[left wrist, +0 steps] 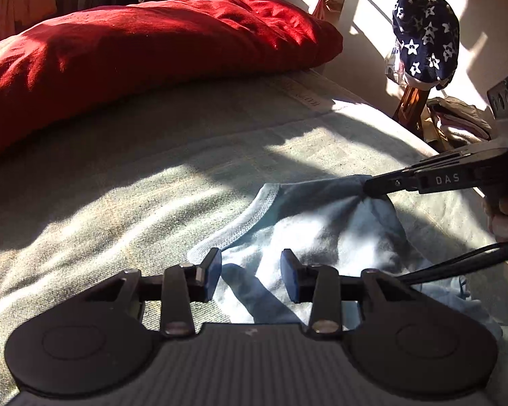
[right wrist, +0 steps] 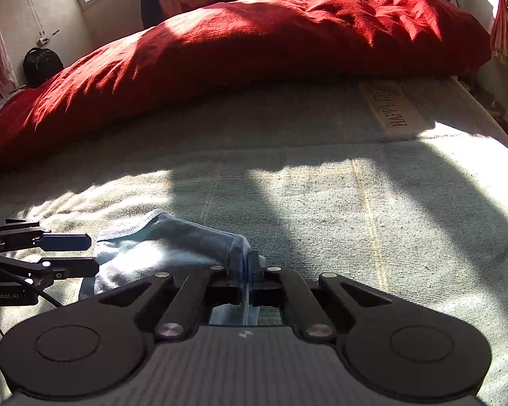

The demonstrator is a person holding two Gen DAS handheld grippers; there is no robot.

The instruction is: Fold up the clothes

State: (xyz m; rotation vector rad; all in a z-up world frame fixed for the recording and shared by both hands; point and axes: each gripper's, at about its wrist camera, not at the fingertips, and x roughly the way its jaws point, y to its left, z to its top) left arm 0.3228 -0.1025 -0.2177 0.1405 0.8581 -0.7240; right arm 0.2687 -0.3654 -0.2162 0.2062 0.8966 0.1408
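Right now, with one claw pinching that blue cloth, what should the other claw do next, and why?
Probably close the left gripper on the blue cloth's hem. Its jaws stand open over the cloth, while the right gripper already pinches another corner.

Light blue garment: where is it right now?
The light blue garment lies on the grey-green bedspread, in front of the red pillow. The right gripper pinches one corner; the left gripper hovers open over its hemmed edge.

Soft, matt pale-blue knit garment (left wrist: 315, 223) with stitched hem, on coarse woven bed cover (left wrist: 118, 176); behind it, crinkled red cotton pillow (left wrist: 145, 40).
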